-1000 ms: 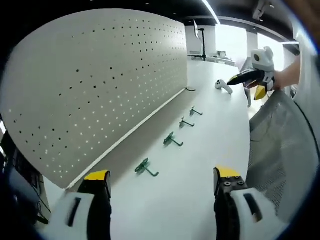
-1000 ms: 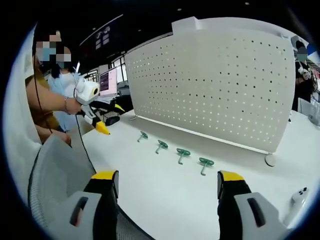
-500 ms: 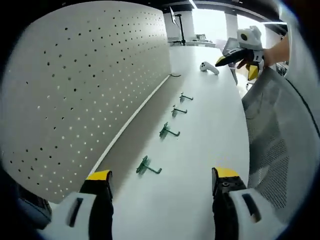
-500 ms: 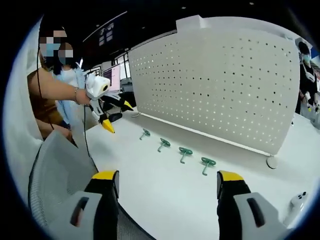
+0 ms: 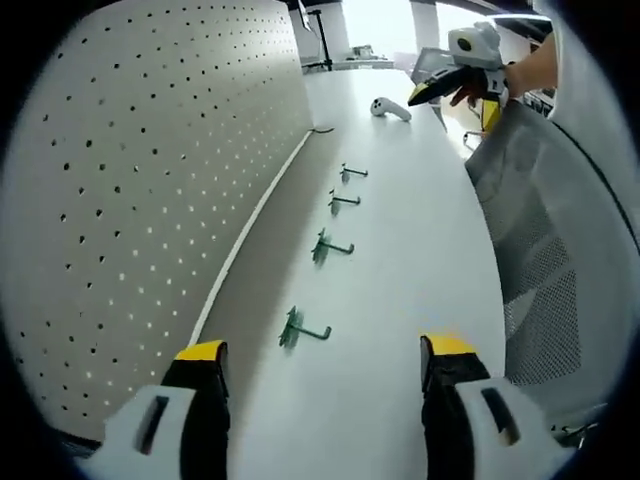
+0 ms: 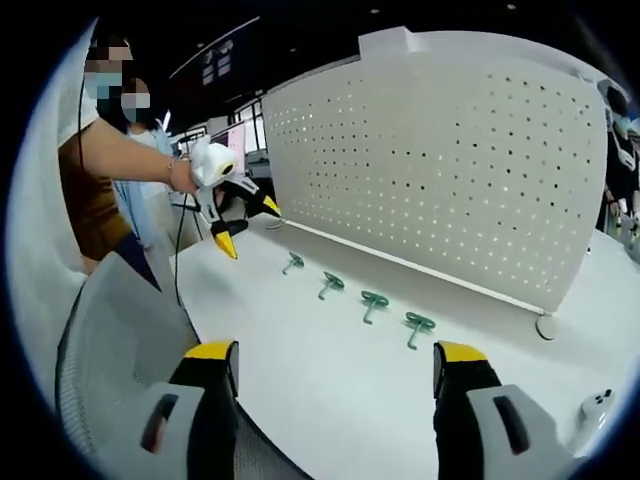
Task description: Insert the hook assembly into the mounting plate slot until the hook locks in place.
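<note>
Several green hooks lie in a row on the white table in front of the white pegboard (image 5: 130, 180). In the left gripper view the nearest hook (image 5: 300, 330) lies just ahead of my left gripper (image 5: 325, 385), which is open and holds nothing. In the right gripper view the same row runs from one end hook (image 6: 292, 263) to the other (image 6: 417, 324), below the pegboard (image 6: 440, 170). My right gripper (image 6: 335, 370) is open and empty, well short of the hooks. The left gripper (image 6: 250, 228) hovers above the table's left end. The right gripper (image 5: 455, 95) hangs open at the far end.
A grey mesh chair back (image 5: 550, 230) stands along the table's edge, and shows as the chair (image 6: 120, 340) at lower left. A white controller (image 5: 388, 108) lies at the far end of the table, also seen as the controller (image 6: 597, 405). People (image 6: 100, 170) stand at the left.
My left gripper has moved in over the table toward the near end of the hook row. The right gripper has stayed about where it was. The hooks have not moved.
</note>
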Demonstrator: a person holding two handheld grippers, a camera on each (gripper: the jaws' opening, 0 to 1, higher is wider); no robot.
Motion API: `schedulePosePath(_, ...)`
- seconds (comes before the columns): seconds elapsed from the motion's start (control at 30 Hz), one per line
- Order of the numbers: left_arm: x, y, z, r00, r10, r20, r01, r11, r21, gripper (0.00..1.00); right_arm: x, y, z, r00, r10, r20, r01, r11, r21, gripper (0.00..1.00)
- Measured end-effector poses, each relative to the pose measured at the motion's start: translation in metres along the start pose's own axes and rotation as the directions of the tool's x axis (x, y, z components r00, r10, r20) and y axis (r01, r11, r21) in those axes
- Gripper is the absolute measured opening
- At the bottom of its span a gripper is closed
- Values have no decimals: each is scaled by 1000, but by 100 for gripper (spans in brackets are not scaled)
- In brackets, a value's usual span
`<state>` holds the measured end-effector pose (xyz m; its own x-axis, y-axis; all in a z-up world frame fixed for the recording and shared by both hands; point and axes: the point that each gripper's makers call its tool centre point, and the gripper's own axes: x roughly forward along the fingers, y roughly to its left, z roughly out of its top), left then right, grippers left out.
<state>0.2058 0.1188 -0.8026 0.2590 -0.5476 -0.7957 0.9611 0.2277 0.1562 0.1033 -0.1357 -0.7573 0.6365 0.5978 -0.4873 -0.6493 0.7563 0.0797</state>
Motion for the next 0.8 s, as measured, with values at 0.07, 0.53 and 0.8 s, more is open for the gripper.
schedulePosePath(0.07,2,3,0,1000,-6,-11,6,1000,9,81,0,0,0,1000,2,-1,-2,1000,0,78)
schedulePosePath(0.53,23,10,-8,990,-109,-88,118,988,104,79,3,2,-5,1000,12,-21,-12,1000,-5,77)
schedulePosePath(0.8,35,11,-13,980,-149,-133,168,975,145,78,2,2,-9,999,10,-30,-10,1000,-1,77)
